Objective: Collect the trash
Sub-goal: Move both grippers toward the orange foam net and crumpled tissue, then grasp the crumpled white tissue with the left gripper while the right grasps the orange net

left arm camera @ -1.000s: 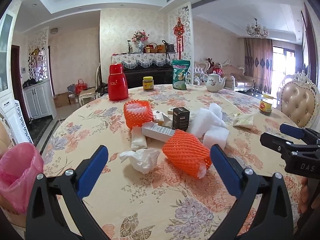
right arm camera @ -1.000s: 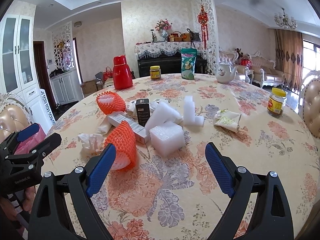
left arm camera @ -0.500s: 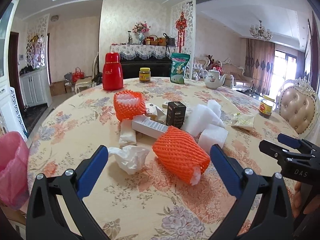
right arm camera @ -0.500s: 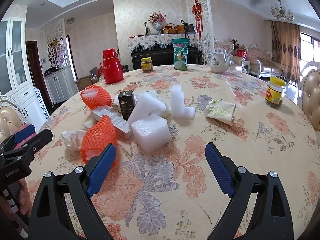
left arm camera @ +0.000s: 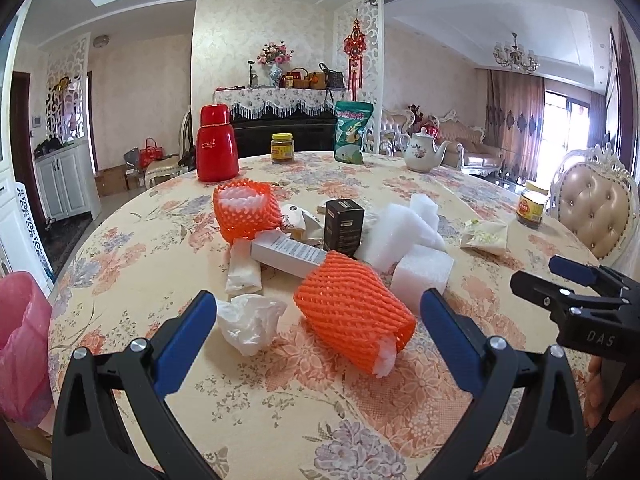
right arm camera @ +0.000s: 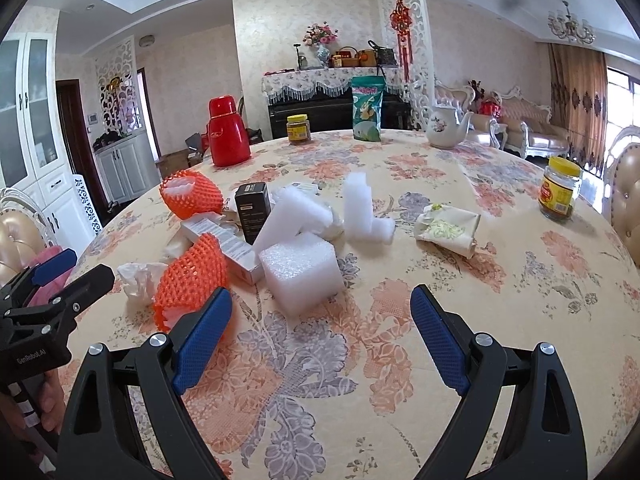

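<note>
A pile of trash lies on the round floral table. It holds two orange foam nets, a crumpled white tissue, white foam blocks, a black box and a long white box. A crumpled wrapper lies apart to the right. My left gripper is open just short of the near orange net and the tissue. My right gripper is open in front of the foam block, holding nothing. A pink trash bag hangs at the table's left edge.
A red thermos, a yellow-lidded jar, a green snack bag and a teapot stand at the far side. Another jar sits at the right. A padded chair stands by the right edge.
Both grippers have drifted a little, so the pile sits slightly more to the left in each view. The pink bag has slid toward the left frame edge. Both stay open.
</note>
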